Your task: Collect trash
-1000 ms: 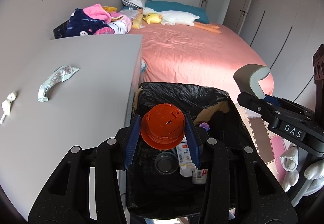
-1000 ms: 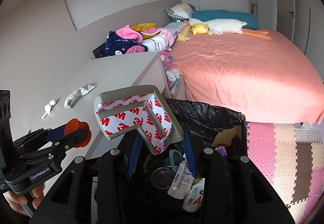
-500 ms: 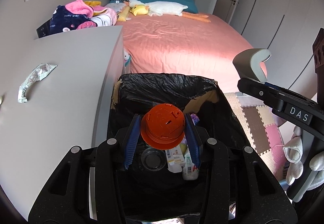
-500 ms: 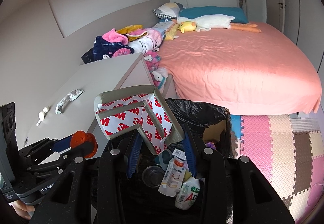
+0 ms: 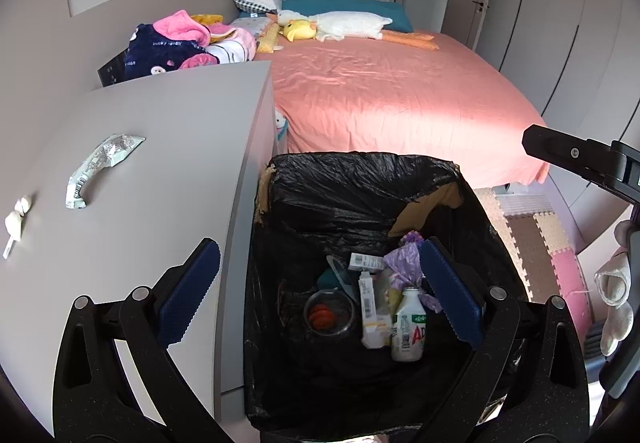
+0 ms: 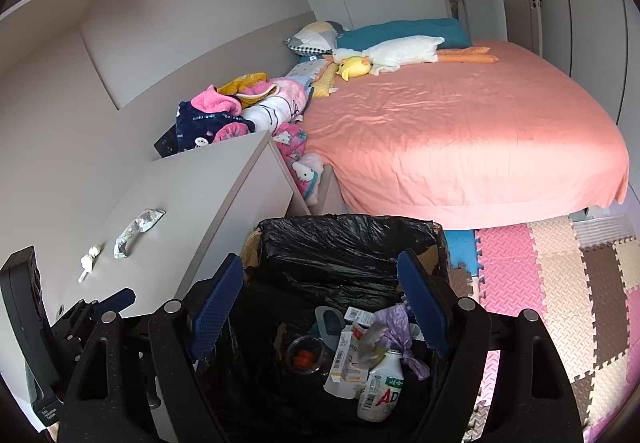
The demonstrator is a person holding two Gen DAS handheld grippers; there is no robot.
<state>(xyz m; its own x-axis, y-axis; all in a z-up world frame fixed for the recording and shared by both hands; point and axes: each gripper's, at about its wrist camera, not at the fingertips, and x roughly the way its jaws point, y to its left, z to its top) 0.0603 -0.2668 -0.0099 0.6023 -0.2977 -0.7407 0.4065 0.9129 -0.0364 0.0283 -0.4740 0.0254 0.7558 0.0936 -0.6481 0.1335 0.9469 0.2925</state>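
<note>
My left fingers (image 5: 320, 299) are wide apart and hold nothing. My right fingers (image 6: 320, 311) are wide apart too, and empty. Both hang over the bin (image 5: 360, 179), which has a black bag in it. The bin stands beside the tabletop's (image 5: 160, 163) right edge. Down in the bin I see a white bottle (image 5: 408, 327), a small box (image 5: 372, 315), a purple bag (image 5: 404, 267) and a clear cup (image 5: 329, 313) with something orange in it. The bin's near side is cut off. A wrapper (image 5: 102, 167) lies on the tabletop near its left edge. A small white thing (image 5: 16, 221) lies just beside that edge; I cannot tell what it is.
</note>
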